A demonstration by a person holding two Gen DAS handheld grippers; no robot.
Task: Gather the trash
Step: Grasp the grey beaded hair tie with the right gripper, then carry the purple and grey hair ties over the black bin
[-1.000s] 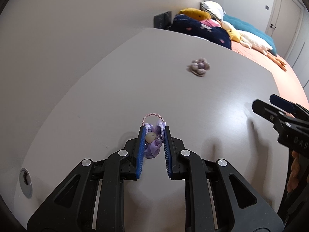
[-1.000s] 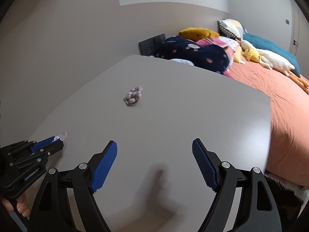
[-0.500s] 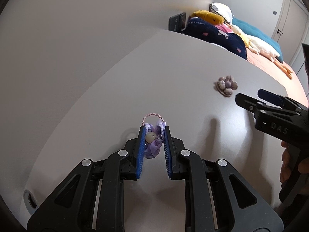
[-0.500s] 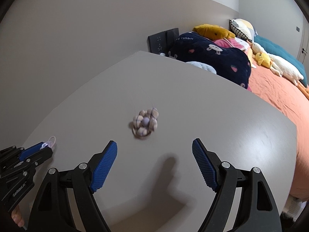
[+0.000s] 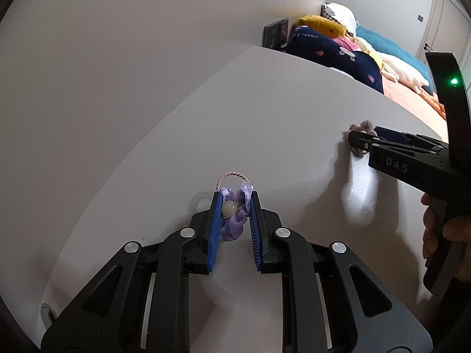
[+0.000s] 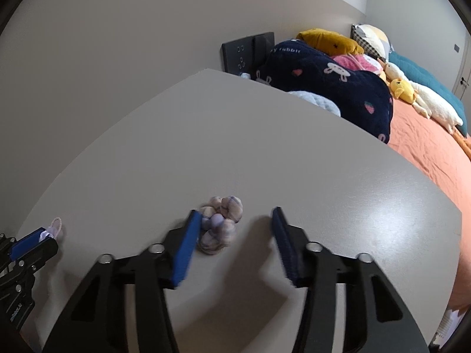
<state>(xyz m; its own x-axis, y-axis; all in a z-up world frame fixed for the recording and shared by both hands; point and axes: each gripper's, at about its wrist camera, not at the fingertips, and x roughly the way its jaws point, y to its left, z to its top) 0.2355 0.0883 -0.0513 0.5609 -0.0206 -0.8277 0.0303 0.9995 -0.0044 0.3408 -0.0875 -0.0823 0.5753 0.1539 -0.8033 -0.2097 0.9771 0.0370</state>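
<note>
My left gripper [image 5: 234, 203] is shut on a purple hair tie with a pale bead and a twisted loop [image 5: 232, 209], held just above the grey table [image 5: 265, 123]. It also shows at the left of the right wrist view [image 6: 51, 232]. A grey-purple flower-shaped scrunchie [image 6: 219, 226] lies on the table. My right gripper [image 6: 235, 220] is open around it, the left finger [image 6: 185, 247] touching it, the right finger apart. In the left wrist view the scrunchie [image 5: 360, 129] is partly hidden behind the right gripper [image 5: 371, 139].
The table [image 6: 265, 147] stands against a grey wall. A bed with an orange sheet [image 6: 426, 135], a navy blanket [image 6: 323, 88], pillows and plush toys lies beyond the table's far and right edges. A black wall socket panel [image 6: 247, 53] is behind the far corner.
My right gripper has moved forward and down until its fingers straddle the scrunchie, and the jaws have narrowed a little. My left gripper still holds the hair tie.
</note>
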